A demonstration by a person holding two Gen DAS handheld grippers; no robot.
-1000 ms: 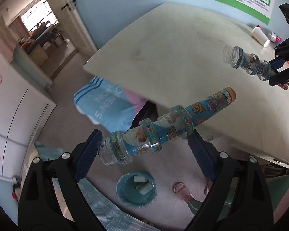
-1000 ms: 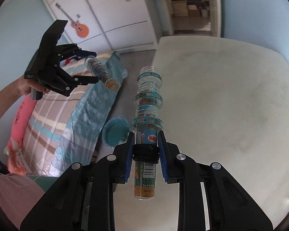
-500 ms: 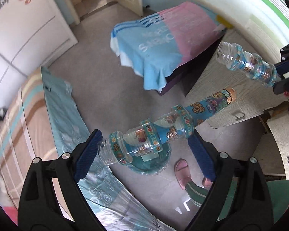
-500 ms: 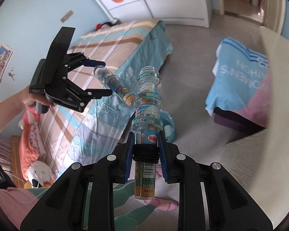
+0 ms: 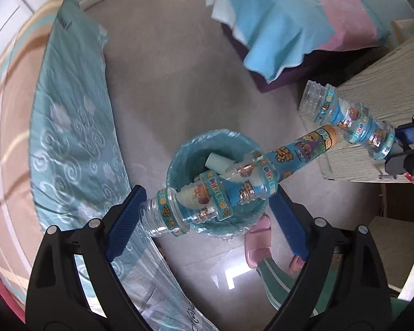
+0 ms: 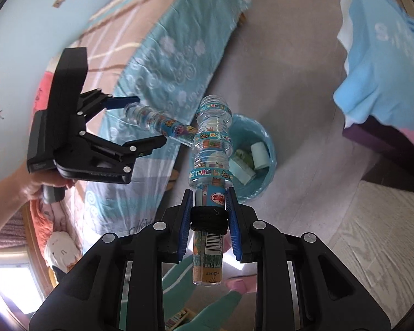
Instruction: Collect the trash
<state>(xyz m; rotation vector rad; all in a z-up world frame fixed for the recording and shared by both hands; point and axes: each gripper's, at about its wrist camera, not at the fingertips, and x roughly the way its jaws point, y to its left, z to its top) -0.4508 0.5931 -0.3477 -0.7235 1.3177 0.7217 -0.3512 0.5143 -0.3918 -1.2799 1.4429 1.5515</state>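
My left gripper is shut on a clear plastic bottle with a blue cartoon label, held crosswise right above a teal-lined trash bin on the floor. My right gripper is shut on a second bottle of the same kind, which points forward, above and short of the bin. The bin holds a few pale scraps. The left gripper with its bottle shows in the right wrist view; the right gripper's bottle shows at the right of the left wrist view.
A bed with a teal cloud-pattern cover runs along the left. A blue and pink cloth hangs over a dark piece of furniture at the back. A pale wooden desk edge is on the right. Pink slippers lie near the bin.
Both grippers have swung down from the desk toward the floor. The left bottle is now directly over the bin and the bin looks larger and closer in both views.
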